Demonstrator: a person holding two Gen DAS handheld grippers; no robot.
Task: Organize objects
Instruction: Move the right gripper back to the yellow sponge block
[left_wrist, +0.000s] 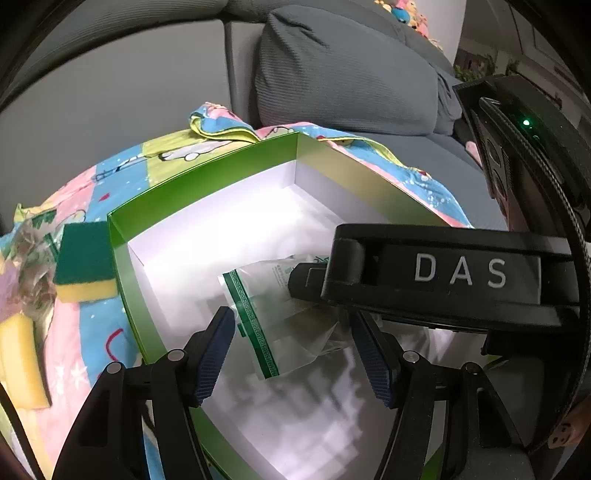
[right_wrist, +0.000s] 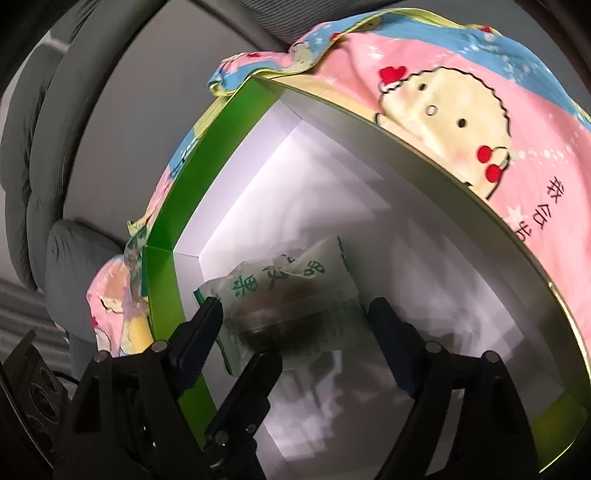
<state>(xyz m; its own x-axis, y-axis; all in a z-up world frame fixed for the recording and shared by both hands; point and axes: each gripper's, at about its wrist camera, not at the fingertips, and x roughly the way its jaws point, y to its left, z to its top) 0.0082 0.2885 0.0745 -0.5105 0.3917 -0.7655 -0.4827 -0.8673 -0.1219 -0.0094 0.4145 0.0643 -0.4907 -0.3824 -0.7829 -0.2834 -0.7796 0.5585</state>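
**Both tongs over the open box, bag lying inside**

While both tongs reach down into the large open cardboard box (left_wrist: 207, 192) with green outer walls and a white inside, the clear plastic bag (left_wrist: 280, 325) with a green patterned edge strip and green printing lies on the white floor of that box. In the left wrist view the left gripper (left_wrist: 293, 354) has its 2 blue-padded fingers spread with a clear gap; the bag sits between and just ahead of them, and neither pad presses on it. The right gripper (right_wrist: 295, 328), seen from its own camera, also stands wide, with the same bag ahead of its fingertips and between them, its left pad close beside the bag's edge; whether it touches I cannot tell. A black body marked "DAS" crosses the left view above and to the right of the left tongs, over the far end of the bag.

Left of the left tongs, outside the box wall, a green-and-yellow rectangular sponge (left_wrist: 86, 258) rests on the pink, blue and yellow cartoon-print cloth (left_wrist: 122, 162). Beyond the box stands a grey ribbed sofa cushion (left_wrist: 340, 74).
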